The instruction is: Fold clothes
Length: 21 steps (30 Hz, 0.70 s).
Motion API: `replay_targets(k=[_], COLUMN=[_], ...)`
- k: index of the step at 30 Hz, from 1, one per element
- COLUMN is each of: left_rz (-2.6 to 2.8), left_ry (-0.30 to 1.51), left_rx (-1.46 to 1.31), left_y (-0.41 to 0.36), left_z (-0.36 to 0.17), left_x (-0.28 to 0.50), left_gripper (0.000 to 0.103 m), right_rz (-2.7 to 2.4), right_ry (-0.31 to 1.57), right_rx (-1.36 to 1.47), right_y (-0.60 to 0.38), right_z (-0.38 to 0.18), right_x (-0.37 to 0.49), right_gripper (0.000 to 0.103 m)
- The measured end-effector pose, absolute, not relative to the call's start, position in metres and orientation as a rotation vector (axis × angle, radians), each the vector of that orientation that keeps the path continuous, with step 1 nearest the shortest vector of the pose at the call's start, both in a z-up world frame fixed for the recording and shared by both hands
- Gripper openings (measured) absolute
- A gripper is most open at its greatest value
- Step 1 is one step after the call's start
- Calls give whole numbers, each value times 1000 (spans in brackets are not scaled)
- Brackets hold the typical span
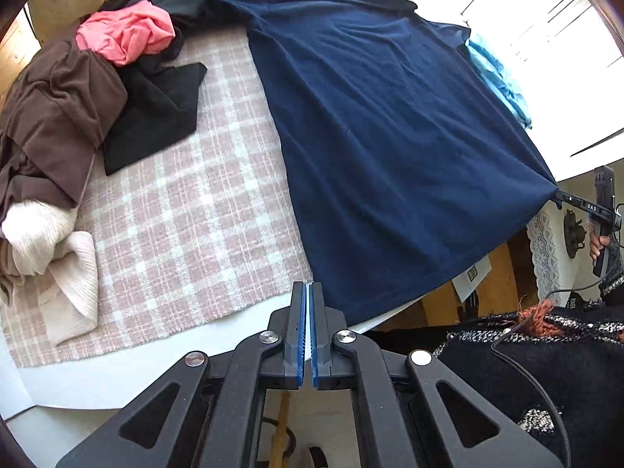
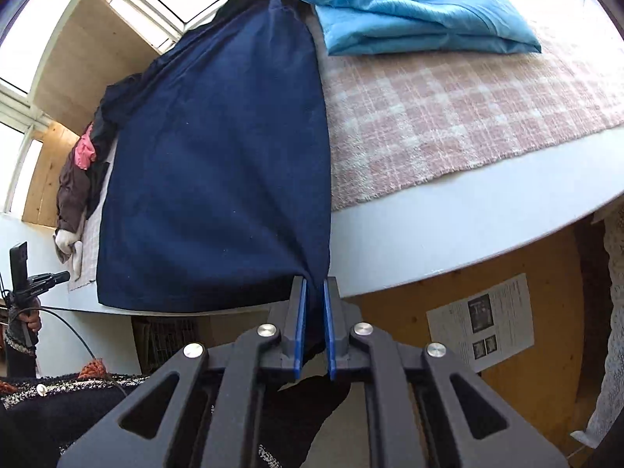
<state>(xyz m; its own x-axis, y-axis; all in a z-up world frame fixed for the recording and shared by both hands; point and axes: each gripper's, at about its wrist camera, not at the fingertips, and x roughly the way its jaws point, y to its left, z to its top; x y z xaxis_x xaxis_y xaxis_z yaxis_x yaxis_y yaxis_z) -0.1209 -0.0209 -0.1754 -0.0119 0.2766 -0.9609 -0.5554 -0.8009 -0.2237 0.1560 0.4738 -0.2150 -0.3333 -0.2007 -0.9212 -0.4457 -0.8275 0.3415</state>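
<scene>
The white surface (image 2: 448, 230) carries a pink-and-white checked blanket (image 1: 187, 210), and across the blanket a navy blue shirt (image 1: 382, 124) lies spread, its lower hem hanging past the near edge of the surface. The pile of unfolded clothes sits at the far left of the blanket in the left wrist view: a brown garment (image 1: 58, 117), a black one (image 1: 156, 117) beside it, a pink one (image 1: 124, 35) on top, and a cream knit piece (image 1: 50, 241) nearest the front. A folded light blue garment (image 2: 413, 11) rests on the blanket just beside the shirt on its other side. The right tongs (image 2: 312, 292) are clamped on a bunched corner of the shirt's hem, the cloth gathered between the blue pads and pulled taut; from the left wrist view that same corner is drawn out to a point. The left tongs (image 1: 308, 292) are fully closed with nothing visibly pinched between their pads, tips just at the shirt's hem edge near the blanket's border.
</scene>
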Motion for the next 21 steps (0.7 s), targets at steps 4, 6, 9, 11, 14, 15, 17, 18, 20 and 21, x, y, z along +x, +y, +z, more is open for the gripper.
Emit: replay_targets(k=[4, 6, 9, 11, 14, 15, 17, 18, 20, 21], left_rz=[1802, 1772, 1727, 1713, 1701, 1697, 1686, 1682, 1690, 1692], left_ry=[283, 312, 278, 263, 252, 248, 239, 249, 288, 298], left_rx=[-1736, -1730, -1773, -1802, -1828, -1839, -1856, -1863, -1848, -1845], left_y=[-10, -5, -5, -5, 0, 1, 6, 8, 12, 13], left_z=[-206, -213, -226, -236, -247, -251, -258, -262, -262, -262], left_x=[-108, -101, -95, -94, -93, -94, -94, -94, -92, -91], left_gripper=[1, 1, 9, 16, 27, 29, 31, 31, 30, 28], right_rz=[2271, 2286, 2279, 2262, 2253, 2250, 2252, 2253, 2253, 2255], right_ry=[817, 784, 771, 781, 768, 762, 754, 755, 754, 754], right_rx=[-1739, -1747, -1752, -1754, -1779, -1786, -1790, -1788, -1778, -1773], right_y=[478, 477, 481, 479, 474, 473, 469, 469, 470, 471], right_z=[-220, -217, -219, -224, -229, -232, -234, -235, -234, -234], right_x=[155, 152, 150, 149, 148, 148, 148, 149, 151, 153], right_gripper=[18, 28, 29, 29, 29, 29, 29, 29, 30, 32])
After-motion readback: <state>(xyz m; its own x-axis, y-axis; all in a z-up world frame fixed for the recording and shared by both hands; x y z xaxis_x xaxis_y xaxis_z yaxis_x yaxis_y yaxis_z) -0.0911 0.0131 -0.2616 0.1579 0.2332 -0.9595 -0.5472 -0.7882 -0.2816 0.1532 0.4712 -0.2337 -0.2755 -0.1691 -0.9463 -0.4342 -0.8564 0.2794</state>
